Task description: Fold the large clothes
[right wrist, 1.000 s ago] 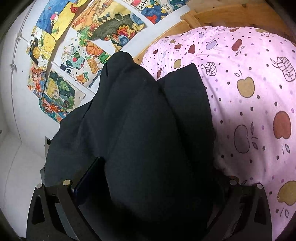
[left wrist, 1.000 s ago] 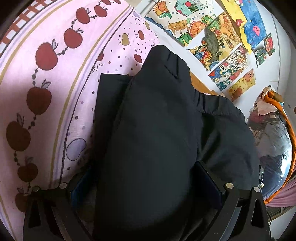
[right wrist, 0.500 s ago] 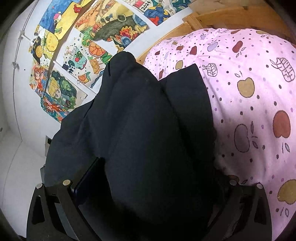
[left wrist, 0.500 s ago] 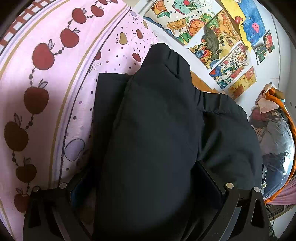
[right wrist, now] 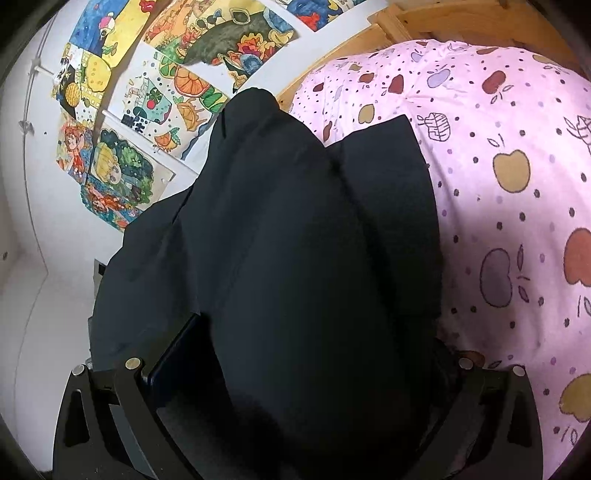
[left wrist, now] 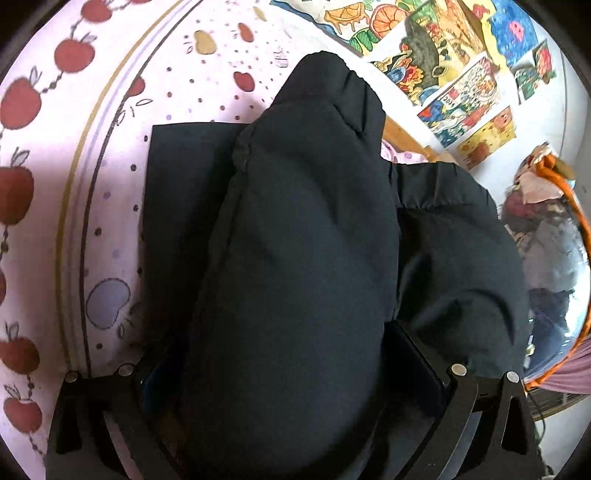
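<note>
A large black padded garment [left wrist: 303, 258] fills the middle of the left wrist view and bulges up between the fingers of my left gripper [left wrist: 291, 373], which is shut on it. A flat lower layer of the garment lies on the pink bedsheet [left wrist: 110, 155]. In the right wrist view the same black garment [right wrist: 295, 277] is bunched between the fingers of my right gripper [right wrist: 299, 365], which is shut on it. Cloth covers most of the fingertips in both views.
The bed has a pink apple-print sheet [right wrist: 498, 184] and a wooden frame [right wrist: 461, 22]. Colourful drawings [right wrist: 166, 92] hang on the white wall behind. An orange-rimmed basket of clothes [left wrist: 546, 266] stands at the right of the left wrist view.
Both grippers have moved a little forward over the bed with the garment held. The grip looks unchanged.
</note>
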Available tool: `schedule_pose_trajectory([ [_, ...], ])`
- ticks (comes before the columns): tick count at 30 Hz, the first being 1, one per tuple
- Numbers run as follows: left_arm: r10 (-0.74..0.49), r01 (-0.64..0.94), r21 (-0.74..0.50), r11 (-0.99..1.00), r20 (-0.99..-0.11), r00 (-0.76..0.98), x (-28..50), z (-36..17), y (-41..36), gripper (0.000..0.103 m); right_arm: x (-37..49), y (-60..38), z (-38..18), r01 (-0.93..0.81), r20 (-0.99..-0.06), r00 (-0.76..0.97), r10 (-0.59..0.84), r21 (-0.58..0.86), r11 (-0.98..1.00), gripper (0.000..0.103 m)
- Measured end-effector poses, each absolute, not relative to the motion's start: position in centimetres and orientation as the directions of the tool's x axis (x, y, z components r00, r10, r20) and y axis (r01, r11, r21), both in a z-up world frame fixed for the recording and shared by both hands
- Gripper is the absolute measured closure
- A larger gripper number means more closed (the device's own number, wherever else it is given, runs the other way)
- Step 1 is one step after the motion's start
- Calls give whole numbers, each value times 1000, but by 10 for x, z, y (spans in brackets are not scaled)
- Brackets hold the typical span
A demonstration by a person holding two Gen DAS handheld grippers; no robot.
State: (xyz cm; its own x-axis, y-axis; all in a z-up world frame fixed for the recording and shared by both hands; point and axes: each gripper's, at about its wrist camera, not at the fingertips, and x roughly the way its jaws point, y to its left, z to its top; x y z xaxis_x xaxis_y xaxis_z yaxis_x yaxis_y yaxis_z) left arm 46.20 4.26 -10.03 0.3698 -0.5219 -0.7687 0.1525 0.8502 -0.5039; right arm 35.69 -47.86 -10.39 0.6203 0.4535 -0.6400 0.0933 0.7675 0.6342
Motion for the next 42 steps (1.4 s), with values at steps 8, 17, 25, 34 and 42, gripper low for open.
schedule_pose_trajectory([
  [8,-468,145,-448,882,-797,381,453,-87,35,24,357,-470,-96,75,-650,622,436,604,793,1],
  [17,-323,178,-271,946,-828,458,434,-59,15,56,350,-458,-78,27,-659,629,413,549,835,36],
  [25,-233,224,-125,966,-797,558,404,-22,-4,76,337,-447,-48,-53,-645,661,383,469,881,76],
  [34,-265,227,-155,962,-743,615,369,44,20,80,324,-431,16,-154,-556,712,428,472,868,84],
  [42,-202,202,-88,975,-724,660,329,100,43,80,304,-385,79,-264,-514,715,475,431,863,84],
])
